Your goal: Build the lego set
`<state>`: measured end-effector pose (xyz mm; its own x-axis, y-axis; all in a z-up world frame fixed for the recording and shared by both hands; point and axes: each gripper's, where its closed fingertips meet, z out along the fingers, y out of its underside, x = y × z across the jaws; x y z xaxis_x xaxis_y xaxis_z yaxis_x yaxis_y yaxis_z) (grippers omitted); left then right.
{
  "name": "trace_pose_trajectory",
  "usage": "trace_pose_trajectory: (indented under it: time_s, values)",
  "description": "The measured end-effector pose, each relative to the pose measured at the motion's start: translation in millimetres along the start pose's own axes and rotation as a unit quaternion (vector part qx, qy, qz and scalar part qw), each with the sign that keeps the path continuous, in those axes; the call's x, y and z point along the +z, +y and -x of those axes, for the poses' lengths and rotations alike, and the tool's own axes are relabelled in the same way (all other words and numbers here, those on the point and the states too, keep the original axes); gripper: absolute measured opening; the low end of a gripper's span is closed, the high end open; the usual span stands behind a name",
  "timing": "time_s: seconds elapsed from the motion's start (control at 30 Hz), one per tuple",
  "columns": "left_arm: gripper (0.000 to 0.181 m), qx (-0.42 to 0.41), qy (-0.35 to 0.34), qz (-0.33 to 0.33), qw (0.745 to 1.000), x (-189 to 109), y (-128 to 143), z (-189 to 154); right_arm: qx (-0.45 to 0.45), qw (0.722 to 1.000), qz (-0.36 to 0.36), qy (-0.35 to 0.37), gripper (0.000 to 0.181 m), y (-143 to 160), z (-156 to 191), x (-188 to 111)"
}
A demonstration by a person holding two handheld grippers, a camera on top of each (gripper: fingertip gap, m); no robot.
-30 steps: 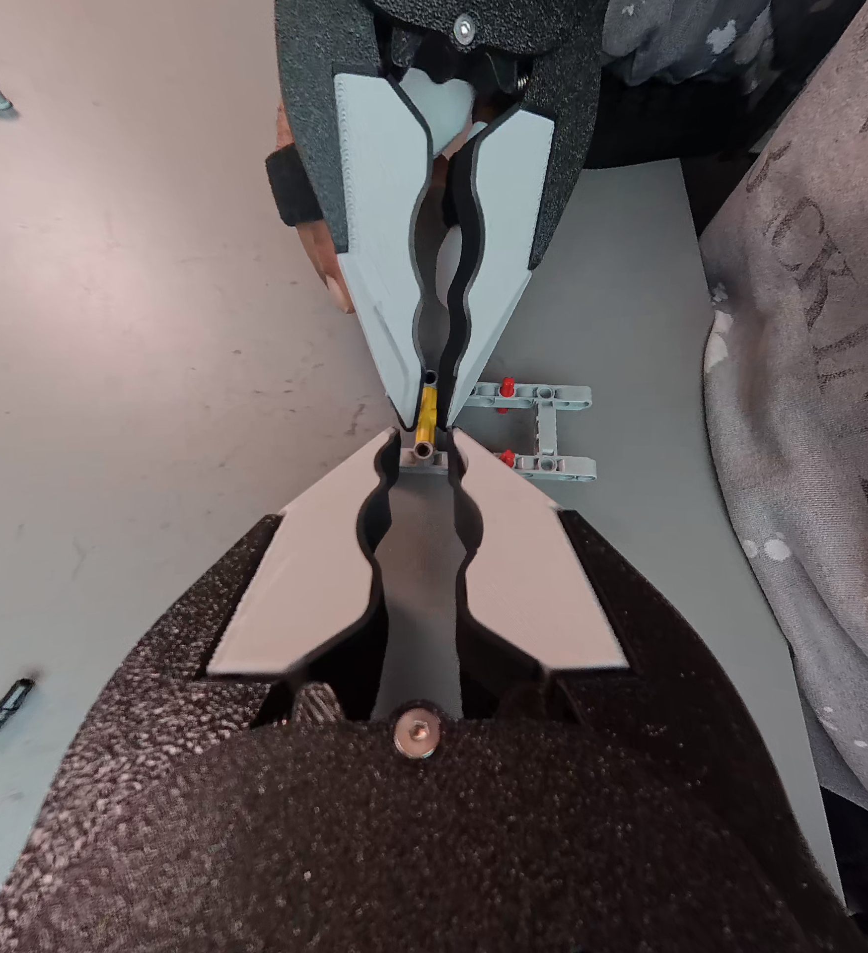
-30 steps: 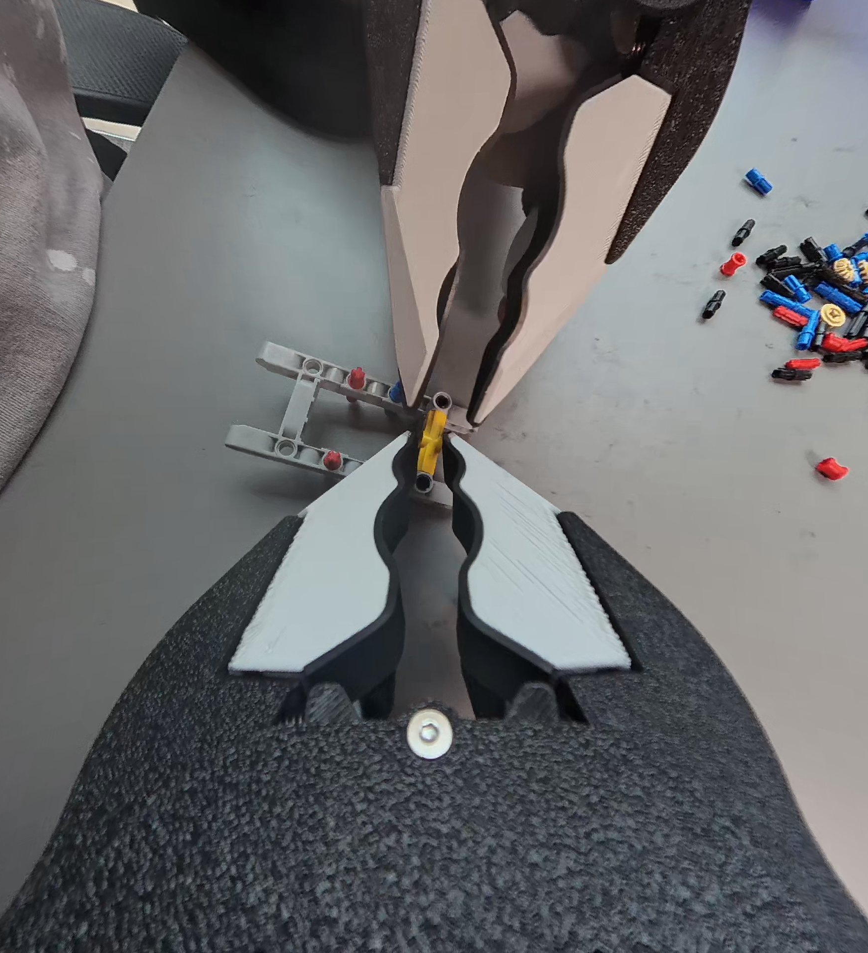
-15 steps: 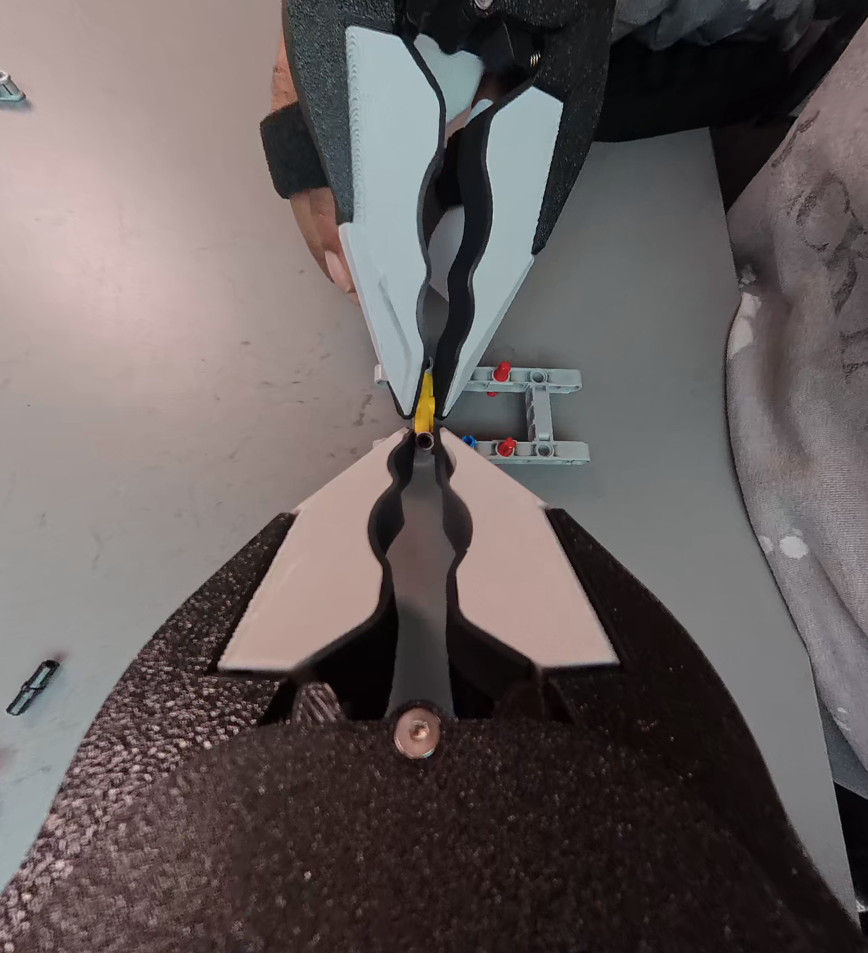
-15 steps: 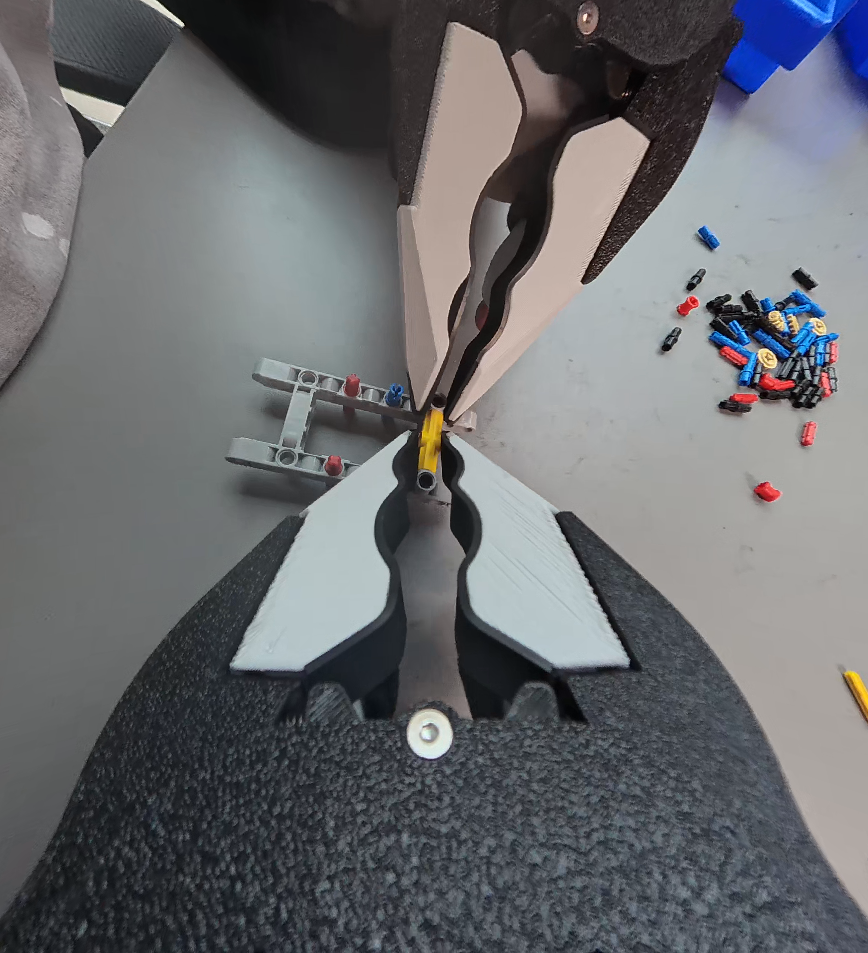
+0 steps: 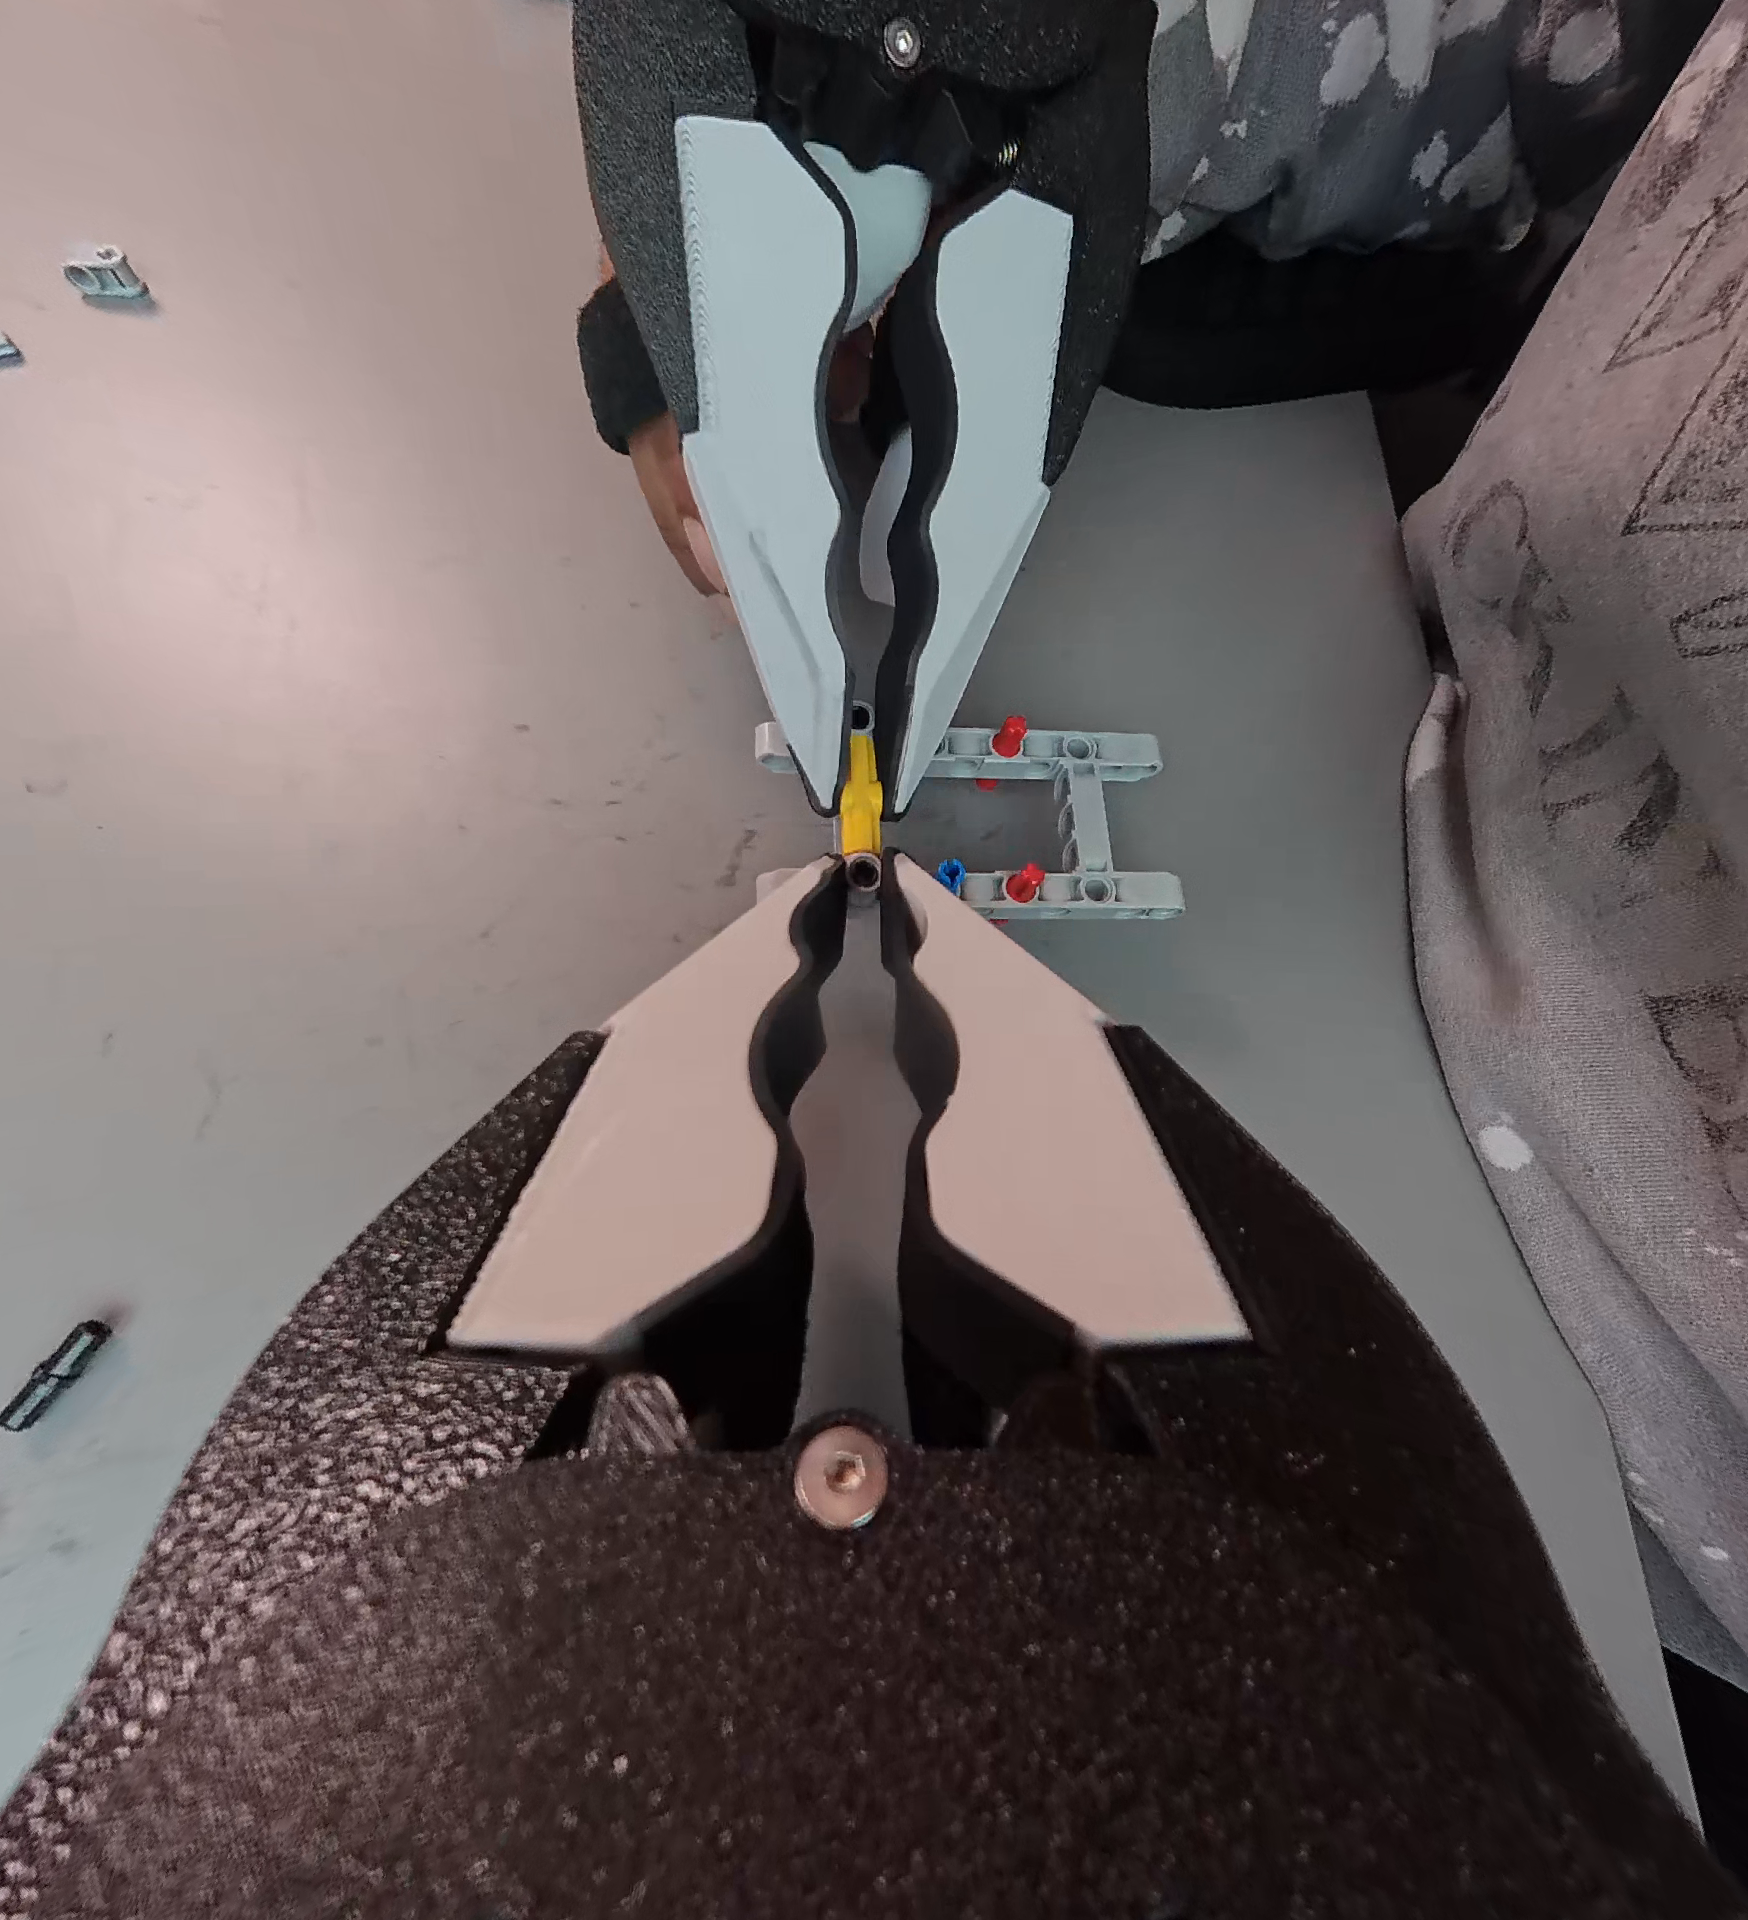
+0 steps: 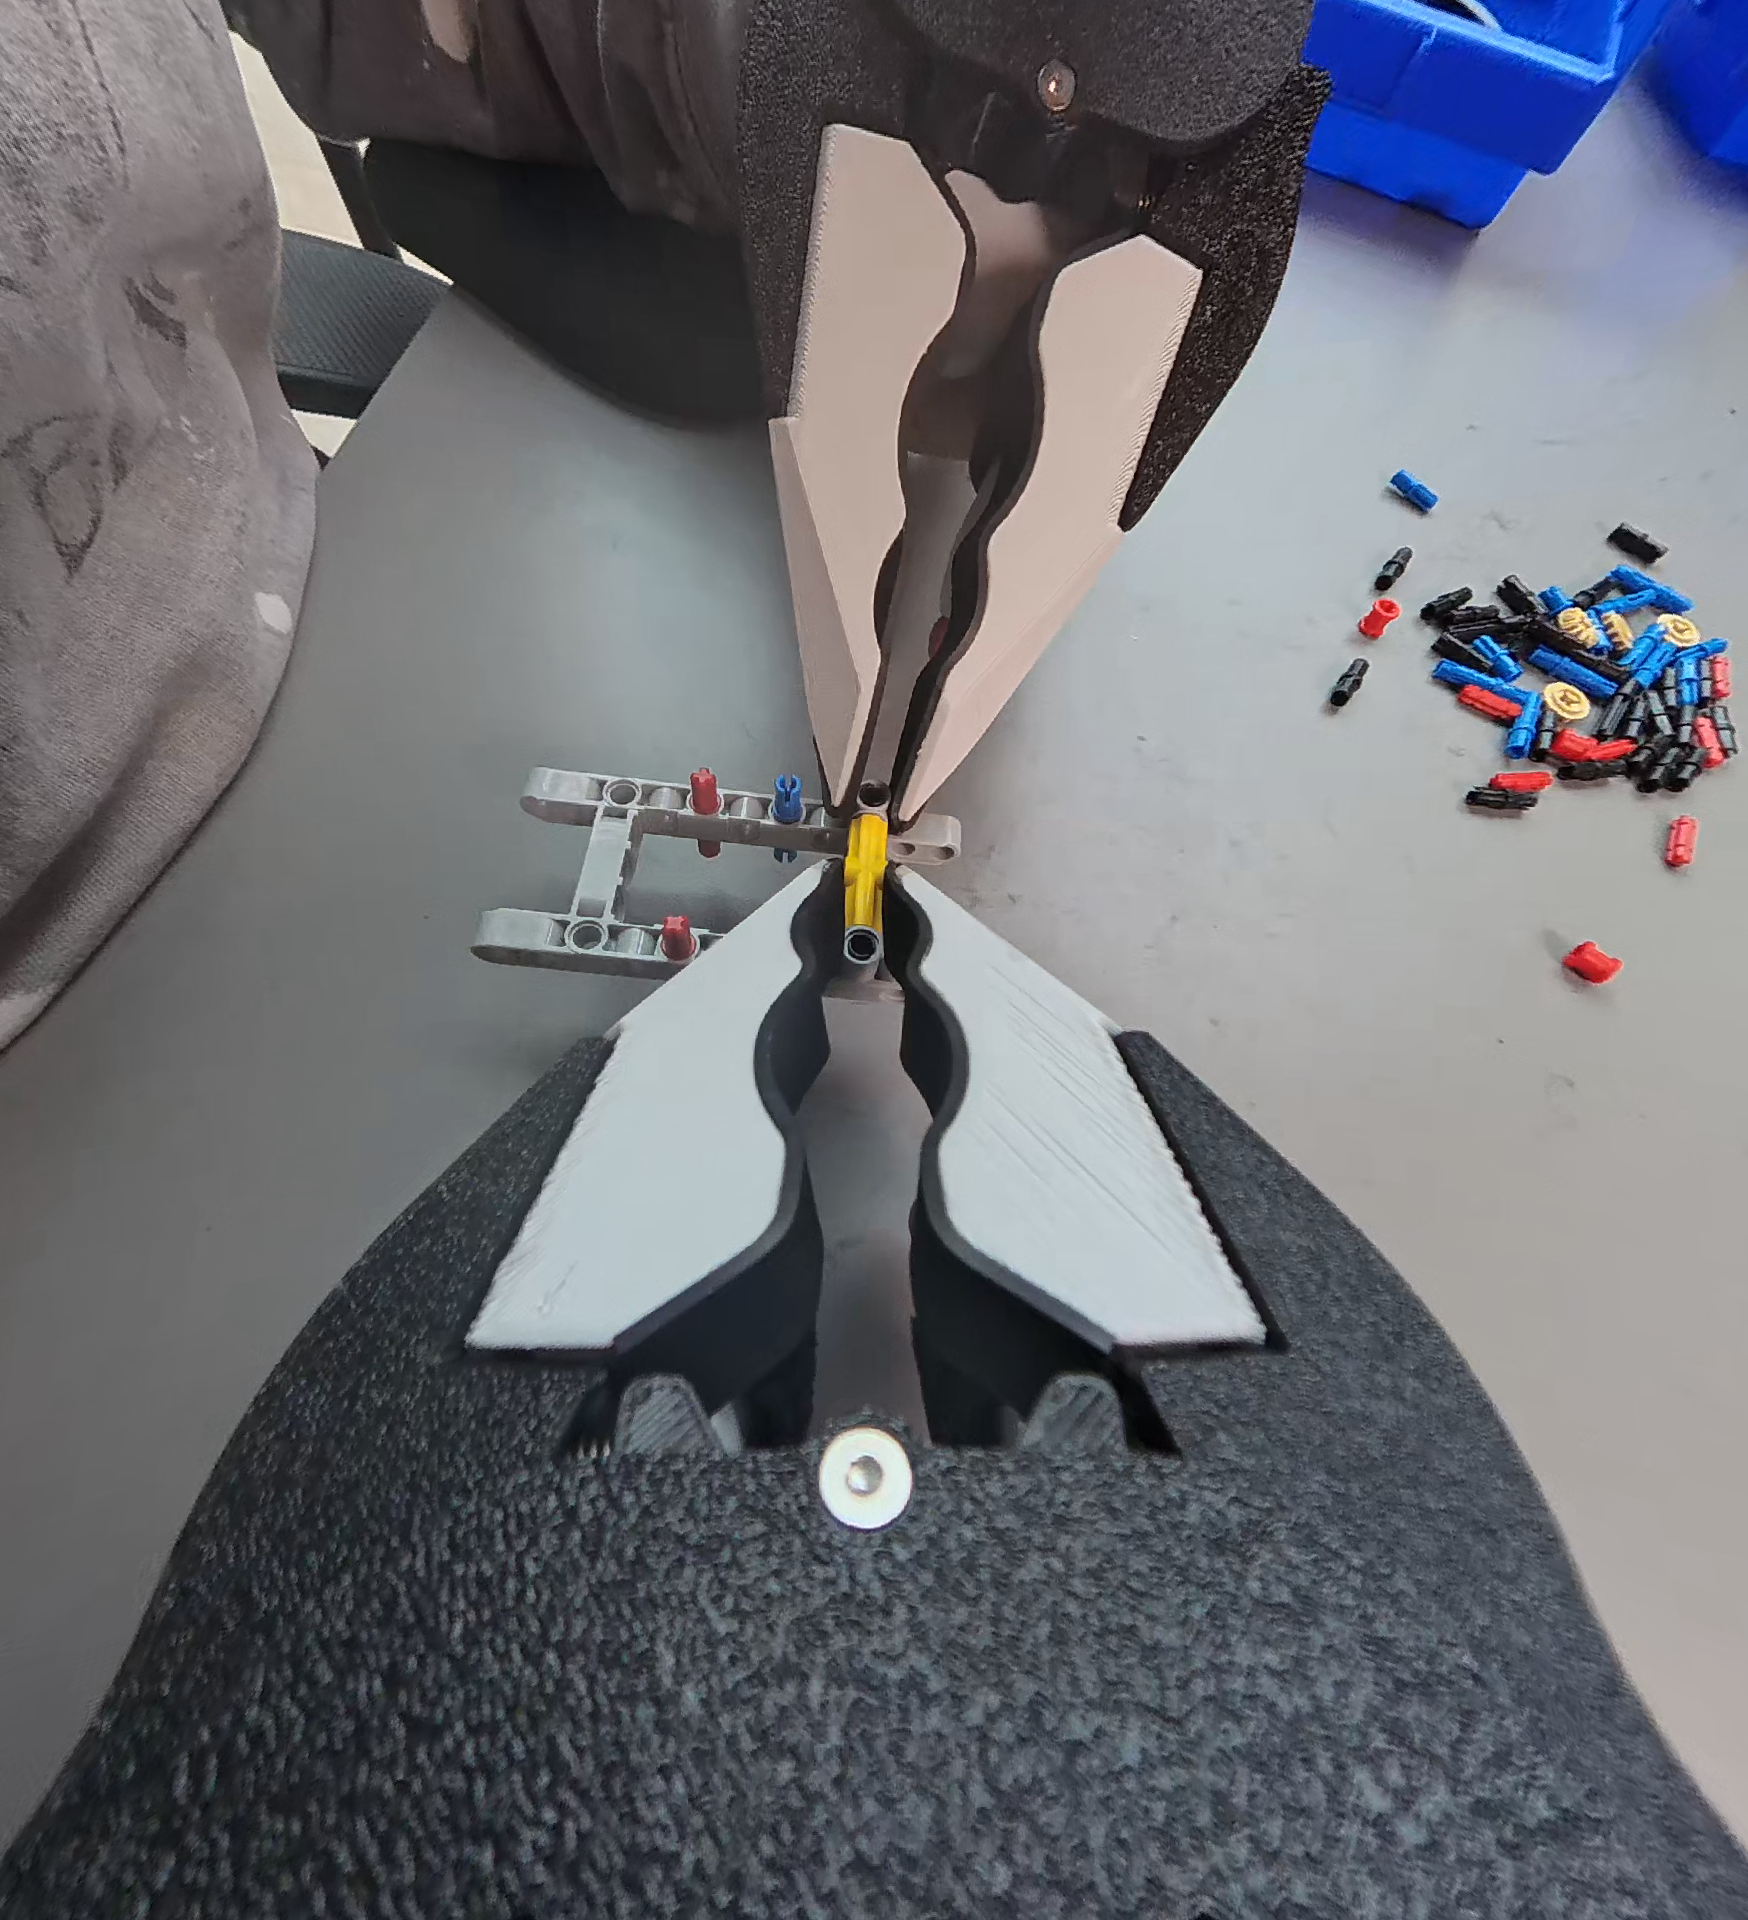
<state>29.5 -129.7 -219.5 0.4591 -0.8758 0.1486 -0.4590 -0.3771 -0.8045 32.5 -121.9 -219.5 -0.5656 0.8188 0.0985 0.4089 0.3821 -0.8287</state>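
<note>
A short yellow piece [image 5: 859, 802] with dark grey tube ends hangs between my two grippers, just above the table. My left gripper [image 5: 862, 871], with tan fingers, is shut on one grey end; it also shows in the right wrist view [image 6: 875, 802]. My right gripper [image 6: 862, 873], with light grey fingers, is shut on the other end of the yellow piece [image 6: 862, 883]; it also shows in the left wrist view [image 5: 859, 808]. A grey beam frame [image 5: 1083, 821] with red and blue pins lies flat on the table right beside and under the tips; it also shows in the right wrist view [image 6: 605, 862].
A pile of blue, black and red pins [image 6: 1597, 686] lies on the table [image 6: 1213, 935], with blue bins [image 6: 1472, 114] behind it. A red part [image 6: 1592, 961], a black pin [image 5: 54, 1371] and a grey connector [image 5: 106, 275] lie loose. A person's grey clothing [image 5: 1628, 831] borders the table edge. My left and right fingertips are right by each other.
Both grippers stay shut on the yellow piece. They have shifted slightly over the frame, and the right wrist view has tilted up, so the blue bins now show. The frame has not moved.
</note>
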Motion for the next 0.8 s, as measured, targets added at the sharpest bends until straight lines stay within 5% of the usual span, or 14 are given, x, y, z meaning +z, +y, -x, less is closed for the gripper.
trace_pose_trajectory:
  time_s: [0.03, 0.37, 0.43, 0.5, 0.6, 0.73, 0.8]
  values:
    - [0.006, -0.001, -0.001, -0.005, 1.0, -0.8, -1.3, 0.0, 0.004, 1.0, -0.005, -0.001, 0.006, -1.1, -0.6, -1.3]
    - [0.006, -0.015, 0.005, -0.026, 1.0, -7.3, -7.0, 0.5, 0.037, 0.999, -0.033, -0.016, 0.007, -6.8, -3.7, -8.8]
    - [0.003, -0.026, -0.027, 0.012, 0.999, -20.2, 17.8, 21.0, 0.057, 0.998, 0.015, 0.022, 0.006, 25.3, -25.8, -26.5]
    - [0.001, -0.103, -0.033, -0.038, 0.993, -31.1, 8.3, 34.9, 0.104, 0.991, -0.081, 0.026, 0.006, -2.6, -36.7, -44.7]
    - [0.0, -0.053, -0.03, -0.033, 0.998, -15.1, -7.6, 26.1, 0.084, 0.994, -0.064, 0.012, 0.007, -9.1, -26.7, -25.1]
    - [0.021, -0.116, -0.027, -0.065, 0.991, -16.5, -14.1, 34.5, 0.215, 0.971, -0.107, -0.021, 0.007, -15.5, -36.8, -27.7]
    - [0.031, -0.089, -0.048, -0.084, 0.991, -21.4, -21.8, 37.0, 0.321, 0.935, -0.143, -0.047, 0.007, -22.8, -46.2, -32.6]
